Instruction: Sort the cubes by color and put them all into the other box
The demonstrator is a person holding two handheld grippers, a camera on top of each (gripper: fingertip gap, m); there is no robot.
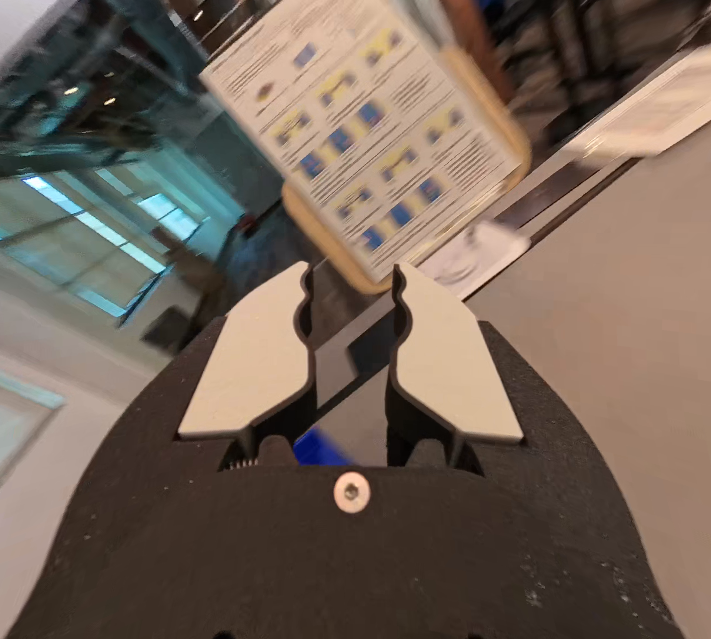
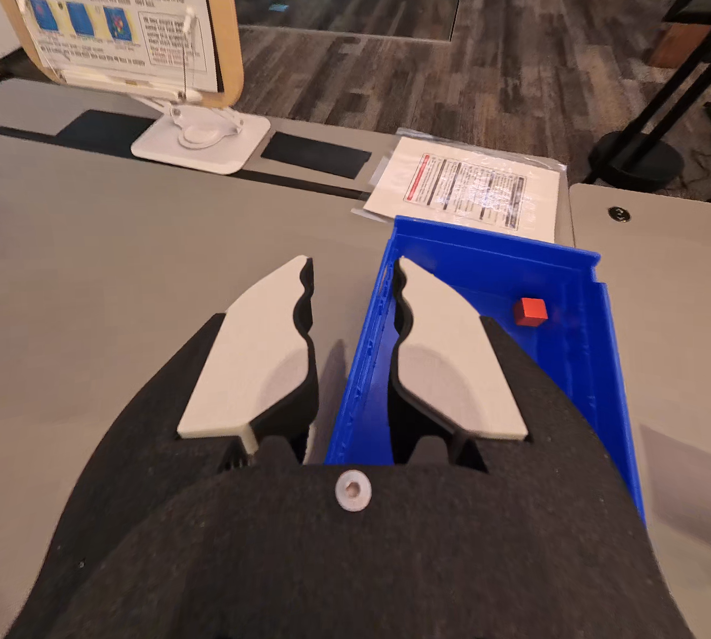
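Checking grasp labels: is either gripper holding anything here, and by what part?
Nothing held. Left gripper and right gripper both stand open and empty; the red cube lies loose in the blue box.

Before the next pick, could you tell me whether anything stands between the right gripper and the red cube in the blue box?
Nothing visible does. The open right gripper hangs over the blue box left wall; the red cube lies alone inside.

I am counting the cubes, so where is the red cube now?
In the right wrist view, the red cube lies inside the blue box, toward its far right side, right of the open right gripper.
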